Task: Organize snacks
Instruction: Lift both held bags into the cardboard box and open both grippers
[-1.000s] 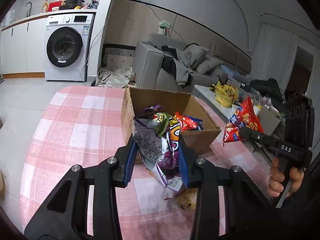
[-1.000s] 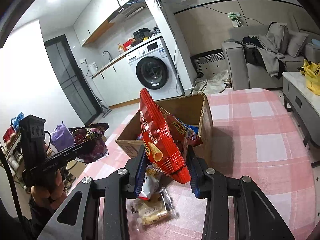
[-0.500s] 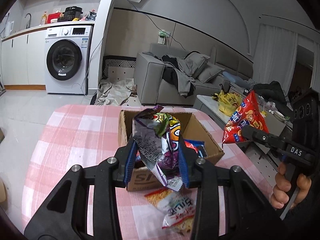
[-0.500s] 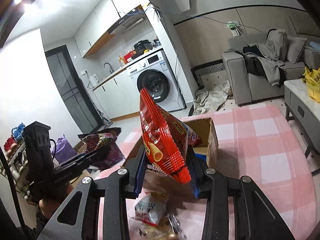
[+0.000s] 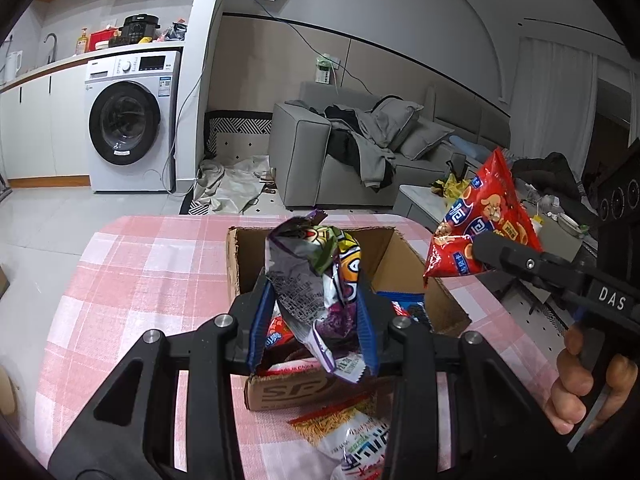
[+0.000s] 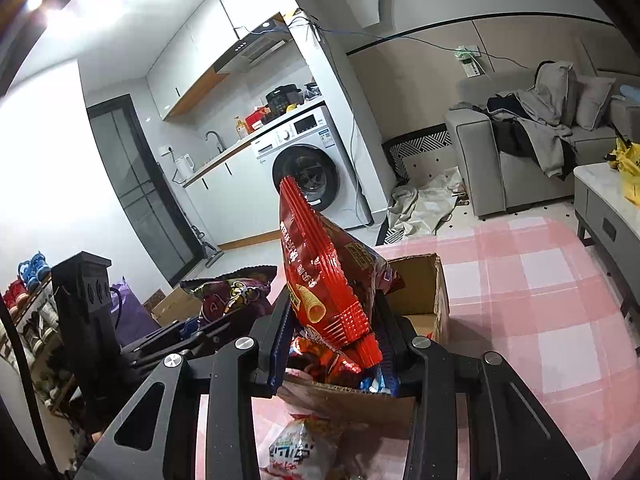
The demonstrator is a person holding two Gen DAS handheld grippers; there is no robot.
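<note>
Cardboard box point(image 5: 412, 256), open-topped, on pink checked tablecloth point(image 5: 152, 264): already contains several packets, among them a blue one point(image 5: 404, 303) at its right side and a red one point(image 5: 276, 336) at near left.

Left gripper point(image 5: 312, 332): tongs narrowed on a crumpled purple-and-silver snack bag point(image 5: 316, 276), held above the box's near edge.

Right gripper point(image 6: 332, 344): tongs narrowed on a red ridged snack bag point(image 6: 320, 280), over the box's near side.

Outstanding: both held bags unreleased; one white-and-orange packet point(image 5: 352, 440) lies on the cloth just in front of the box.

Judgement: well advanced, unfinished.
</note>
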